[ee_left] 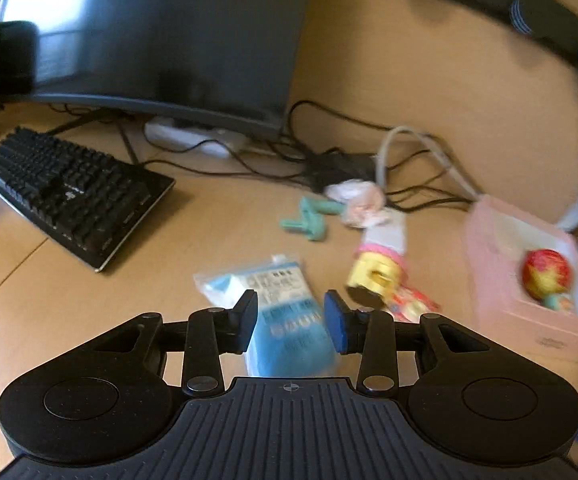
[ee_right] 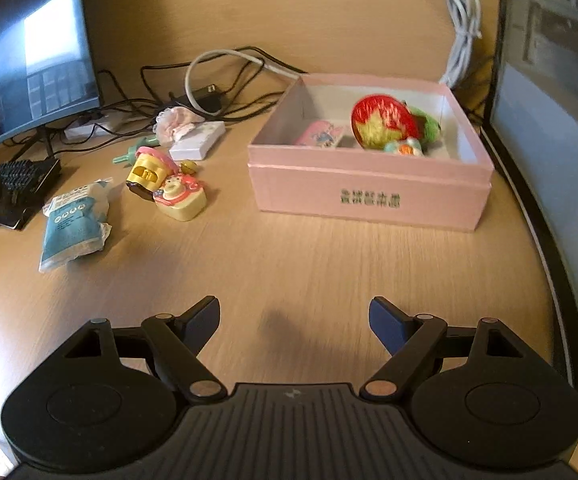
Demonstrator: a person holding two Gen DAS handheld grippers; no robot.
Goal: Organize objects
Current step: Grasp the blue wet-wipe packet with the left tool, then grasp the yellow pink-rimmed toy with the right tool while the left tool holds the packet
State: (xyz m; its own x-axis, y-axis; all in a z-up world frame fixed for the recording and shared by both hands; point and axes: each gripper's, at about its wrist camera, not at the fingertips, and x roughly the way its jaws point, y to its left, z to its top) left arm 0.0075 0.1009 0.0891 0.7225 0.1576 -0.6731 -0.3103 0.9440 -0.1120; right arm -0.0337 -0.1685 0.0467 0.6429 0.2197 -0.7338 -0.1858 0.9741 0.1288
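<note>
Just below the open, empty left gripper (ee_left: pixel 291 316) lies the blue packet (ee_left: pixel 285 320).

A box (ee_right: pixel 369 196) sits on the desk (ee_right: pixel 289 272); left of it lie toys (ee_right: pixel 169 184), then a packet (ee_right: pixel 75 220), then a keyboard (ee_right: pixel 13 184).

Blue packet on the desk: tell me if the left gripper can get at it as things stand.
Probably yes. The blue packet lies flat on the desk right ahead of the left gripper, showing between its parted fingers, and nothing stands in between. The yellow toy sits clear beside it.
</note>
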